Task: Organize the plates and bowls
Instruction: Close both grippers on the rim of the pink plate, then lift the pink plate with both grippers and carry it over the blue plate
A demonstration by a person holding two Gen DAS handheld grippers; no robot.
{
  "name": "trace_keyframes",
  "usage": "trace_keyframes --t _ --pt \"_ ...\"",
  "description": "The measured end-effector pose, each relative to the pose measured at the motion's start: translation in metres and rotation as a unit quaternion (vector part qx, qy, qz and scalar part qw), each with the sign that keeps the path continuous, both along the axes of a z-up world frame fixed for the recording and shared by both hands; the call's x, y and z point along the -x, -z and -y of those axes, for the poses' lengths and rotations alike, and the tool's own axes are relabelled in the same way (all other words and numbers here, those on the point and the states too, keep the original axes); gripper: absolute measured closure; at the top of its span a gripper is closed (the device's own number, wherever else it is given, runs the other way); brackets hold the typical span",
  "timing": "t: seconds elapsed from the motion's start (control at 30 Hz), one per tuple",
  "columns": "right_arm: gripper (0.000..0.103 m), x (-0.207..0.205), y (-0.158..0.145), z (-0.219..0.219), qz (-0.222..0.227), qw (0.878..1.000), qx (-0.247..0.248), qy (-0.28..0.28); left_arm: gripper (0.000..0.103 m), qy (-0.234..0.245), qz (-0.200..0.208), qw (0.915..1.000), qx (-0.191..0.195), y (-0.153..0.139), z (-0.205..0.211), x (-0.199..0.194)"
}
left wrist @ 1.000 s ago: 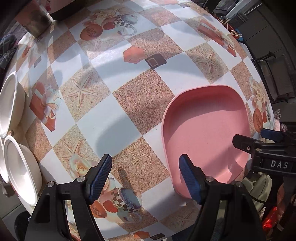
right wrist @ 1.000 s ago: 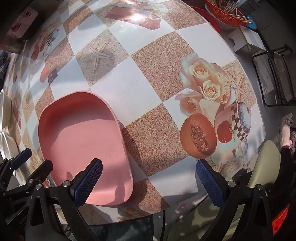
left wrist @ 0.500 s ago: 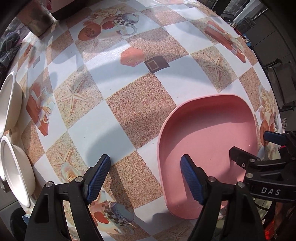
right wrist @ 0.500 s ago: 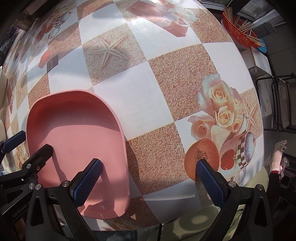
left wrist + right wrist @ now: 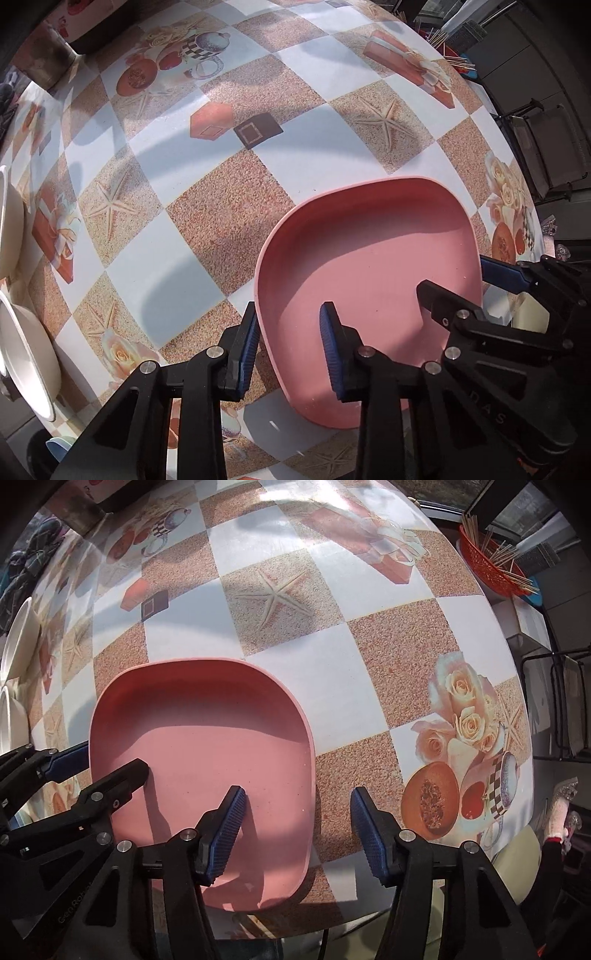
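A pink squarish plate point(image 5: 373, 273) lies on the patterned table near its front edge; it also shows in the right wrist view point(image 5: 199, 749). My left gripper point(image 5: 290, 347) is open and straddles the plate's left rim, one finger outside and one inside. My right gripper point(image 5: 297, 827) is open and straddles the plate's right rim in the same way. Each gripper also shows in the other's view. White bowls point(image 5: 22, 354) stand at the table's left edge.
The tablecloth point(image 5: 229, 206) has brown and white checks with printed pictures. A red basket of sticks point(image 5: 491, 565) stands off the far right. A dark box point(image 5: 48, 62) sits at the far left corner. A folding chair frame point(image 5: 565, 701) is beyond the right edge.
Both grippers have moved in over the pink plate's opposite rims and their jaws have narrowed. The plate lies in the same place on the table.
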State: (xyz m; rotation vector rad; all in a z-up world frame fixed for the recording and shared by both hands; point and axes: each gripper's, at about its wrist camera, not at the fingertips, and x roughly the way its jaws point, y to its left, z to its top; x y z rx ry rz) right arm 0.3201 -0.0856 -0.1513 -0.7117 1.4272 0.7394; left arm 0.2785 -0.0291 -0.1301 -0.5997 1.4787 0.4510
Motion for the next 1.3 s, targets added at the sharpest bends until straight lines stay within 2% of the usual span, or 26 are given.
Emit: trace_keyframes --t 0.03,0.2,0.43,0.67,0.83,1.03,1.17,1.3 --pt "0.065 0.003 -0.001 -0.001 -0.004 1.000 -0.002 0.002 0.071 0.000 0.000 1.0000 0.002 0.000 0.000 0.000" --pt "0.069 0.013 0.000 -0.002 -0.023 1.000 0.002 0.021 0.075 -0.005 -0.002 0.9999 0.009 0.002 -0.005 0.012" --pt "0.070 0.065 0.006 -0.018 -0.041 0.999 0.009 -0.024 0.075 -0.012 -0.015 0.9998 0.004 0.005 -0.011 0.059" --pt "0.069 0.124 0.012 -0.038 -0.082 0.995 0.009 -0.060 0.074 -0.029 -0.031 0.9991 0.000 0.007 -0.012 0.117" --pt "0.069 0.165 0.014 -0.050 -0.078 0.993 0.021 -0.086 0.074 -0.040 -0.039 0.9984 -0.006 0.008 -0.008 0.146" --pt "0.069 0.194 0.018 -0.059 -0.099 0.990 0.030 -0.095 0.074 -0.061 -0.042 0.9973 -0.006 0.011 -0.012 0.175" --pt "0.068 0.215 0.022 -0.060 -0.082 0.989 0.039 -0.114 0.074 -0.068 -0.036 0.9970 -0.010 0.014 -0.013 0.201" --pt "0.065 0.231 0.025 -0.063 -0.081 0.989 0.042 -0.115 0.074 -0.068 -0.033 0.9970 -0.016 0.016 -0.011 0.206"
